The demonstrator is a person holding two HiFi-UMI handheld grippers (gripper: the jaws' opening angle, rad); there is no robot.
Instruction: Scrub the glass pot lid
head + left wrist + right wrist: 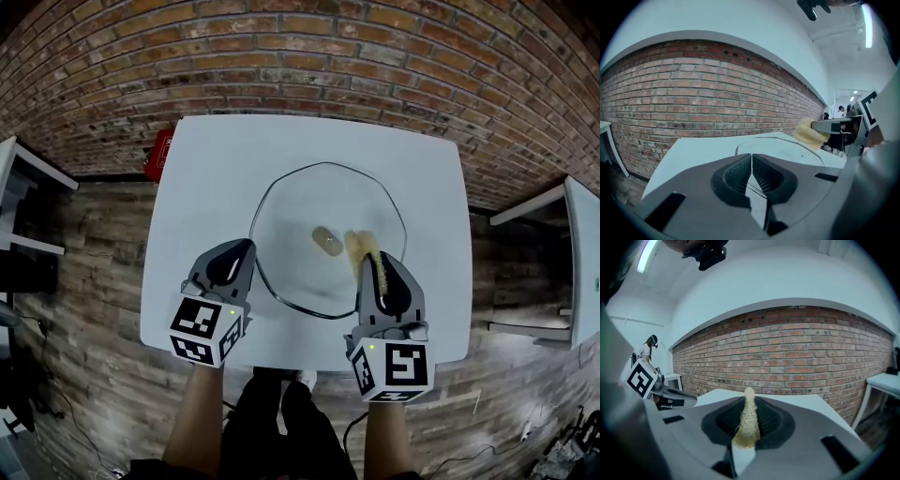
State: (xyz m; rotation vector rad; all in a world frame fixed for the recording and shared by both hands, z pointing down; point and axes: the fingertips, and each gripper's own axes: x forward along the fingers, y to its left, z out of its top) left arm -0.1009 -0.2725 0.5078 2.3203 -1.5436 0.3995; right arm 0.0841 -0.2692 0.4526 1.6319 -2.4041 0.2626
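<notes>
The glass pot lid (291,220) lies flat on the white table (206,169), with its tan knob (327,241) at the centre. My left gripper (246,251) hovers at the lid's near-left rim; in the left gripper view its jaws (751,159) are shut with nothing between them, and the lid (787,149) lies just ahead. My right gripper (375,267) is over the lid's near-right part, shut on a yellowish scrub pad (362,246). In the right gripper view the scrub pad (748,420) sticks up between the pads.
A red object (157,155) sits beside the table's far-left corner. Other white tables stand at the left (19,178) and right (577,253). A brick wall (309,56) runs behind, and the floor is wooden. The person's legs are at the table's near edge.
</notes>
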